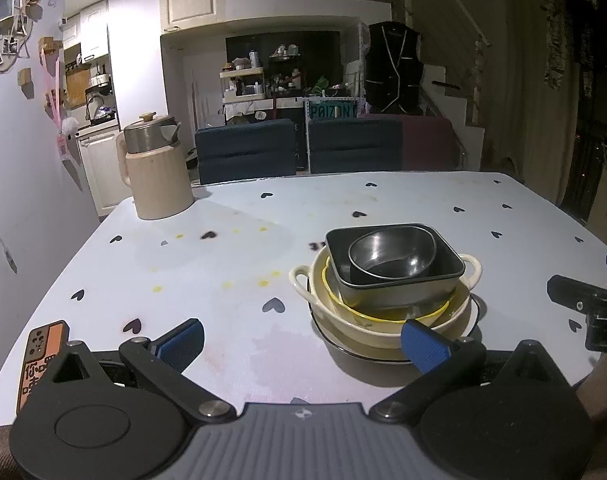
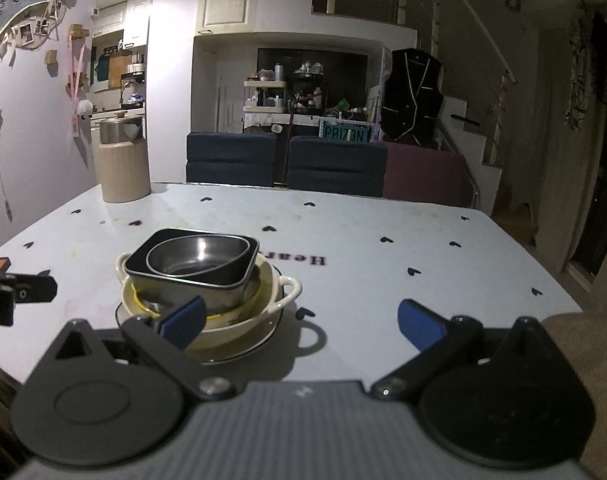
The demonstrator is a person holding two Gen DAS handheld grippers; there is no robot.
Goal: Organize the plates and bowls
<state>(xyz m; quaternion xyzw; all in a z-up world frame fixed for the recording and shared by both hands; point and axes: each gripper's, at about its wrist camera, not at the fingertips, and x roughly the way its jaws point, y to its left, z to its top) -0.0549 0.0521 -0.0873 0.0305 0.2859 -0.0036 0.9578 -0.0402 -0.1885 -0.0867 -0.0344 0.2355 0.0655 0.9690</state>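
Left gripper (image 1: 303, 344): jaws spread wide, nothing between them, held low over the near edge of the table (image 1: 223, 280). Its right blue pad (image 1: 423, 346) sits in front of the stack's near rim; contact cannot be confirmed.

Right gripper (image 2: 301, 326): jaws likewise wide and empty. Its left pad (image 2: 183, 322) overlaps the stack's near side in view; the right pad is over bare tabletop.

An orange-and-black phone (image 1: 39, 356) lies at the table's near left corner.

Stack, near the table's front, centre-right in the left view: a white plate (image 1: 343, 346) with a dark rim at the bottom, a cream two-handled bowl (image 1: 383, 324) on it, a yellow-rimmed bowl (image 1: 387, 314) nested inside, then a dark rectangular tin (image 1: 399, 292) seated slightly tilted, and a round metal bowl (image 1: 391, 258) in the tin.

A beige kettle (image 1: 159, 172) with a metal top stands upright at the far left corner, well apart from the stack.

Beyond the far edge, two dark blue chairs (image 1: 245, 148) stand side by side.
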